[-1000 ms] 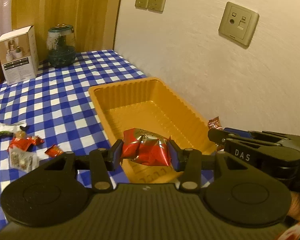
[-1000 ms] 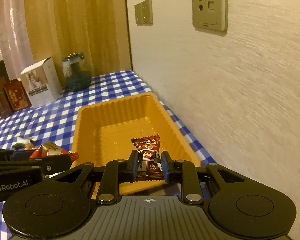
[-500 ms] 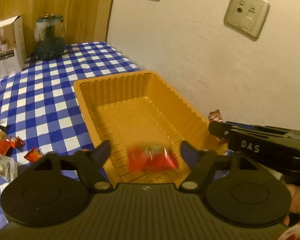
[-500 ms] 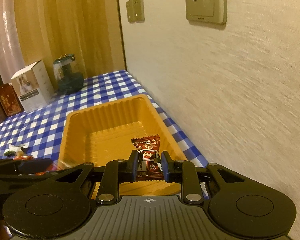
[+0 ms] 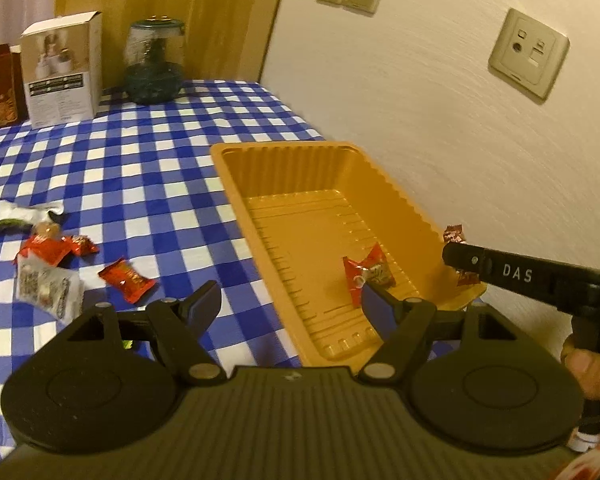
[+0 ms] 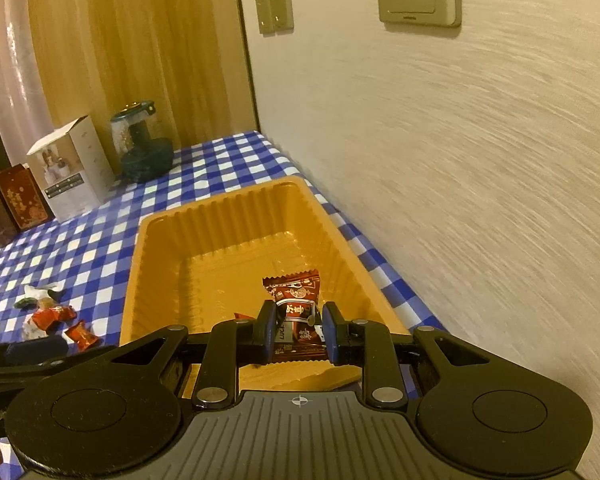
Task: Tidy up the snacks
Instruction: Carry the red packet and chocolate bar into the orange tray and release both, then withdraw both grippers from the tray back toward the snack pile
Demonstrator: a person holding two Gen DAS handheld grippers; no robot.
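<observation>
Jaws of the left gripper (image 5: 290, 306) stand wide apart with nothing between them, seen from the left wrist, having just been opening. Beyond its right finger a red snack packet (image 5: 367, 273) lies on the floor of the yellow tray (image 5: 236, 196), which sits on the blue checked tablecloth (image 5: 140, 152) beside the wall. More loose snacks (image 5: 56, 256) lie in a cluster on the cloth to the left of the tray. At the right edge the right gripper (image 5: 462, 266) reaches in over the tray's near corner.

From the right wrist, the right gripper (image 6: 298, 330) is clamped on a dark red snack packet (image 6: 296, 306), held upright above the tray's (image 6: 140, 240) near end
</observation>
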